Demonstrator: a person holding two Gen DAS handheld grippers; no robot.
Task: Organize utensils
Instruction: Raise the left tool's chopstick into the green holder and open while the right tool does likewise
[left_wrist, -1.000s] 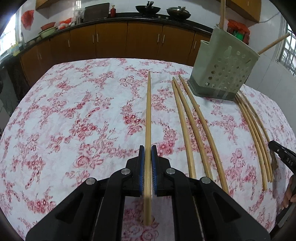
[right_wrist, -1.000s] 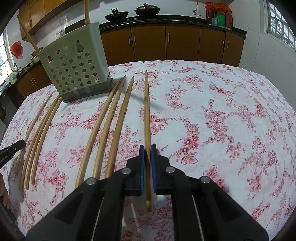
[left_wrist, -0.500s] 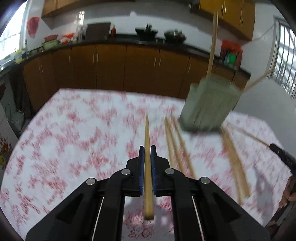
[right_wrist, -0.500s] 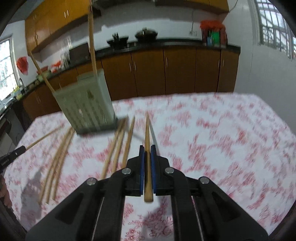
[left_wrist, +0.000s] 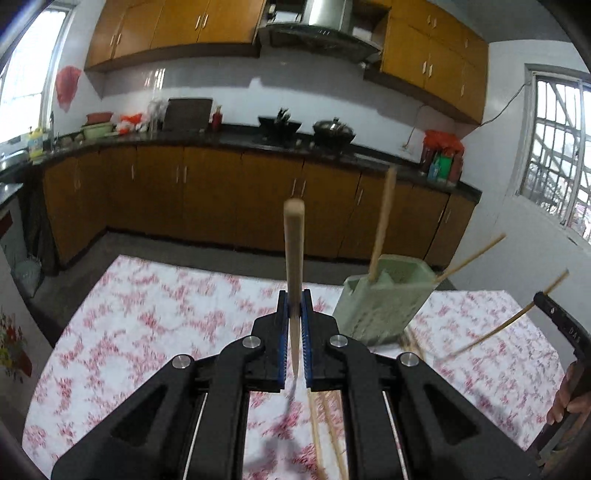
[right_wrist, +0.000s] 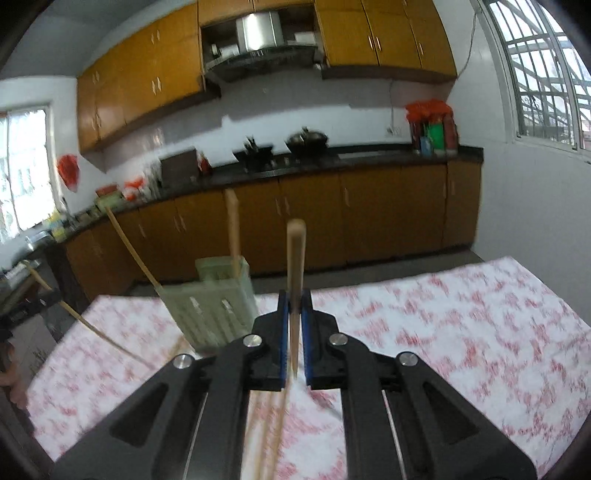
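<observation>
My left gripper (left_wrist: 294, 301) is shut on a wooden chopstick (left_wrist: 293, 254) and holds it raised above the floral table, pointing up and away. My right gripper (right_wrist: 294, 300) is shut on another wooden chopstick (right_wrist: 295, 258), raised the same way. The green perforated utensil holder (left_wrist: 384, 302) stands on the table ahead right in the left wrist view, with a chopstick upright in it and another leaning out. In the right wrist view the holder (right_wrist: 214, 302) is ahead left. The right gripper with its chopstick (left_wrist: 509, 321) shows at the left view's right edge.
Several loose chopsticks (left_wrist: 328, 424) lie on the floral tablecloth (left_wrist: 147, 325) below the left gripper, and more (right_wrist: 266, 435) below the right. Brown kitchen cabinets (left_wrist: 221, 192) and a dark counter with pots run along the far wall. A window (right_wrist: 546, 66) is at right.
Both grippers have lifted their chopsticks off the table and tilted upward, so the views now take in the kitchen wall. The holder appears lower and nearer. Both jaws stay shut on their chopsticks.
</observation>
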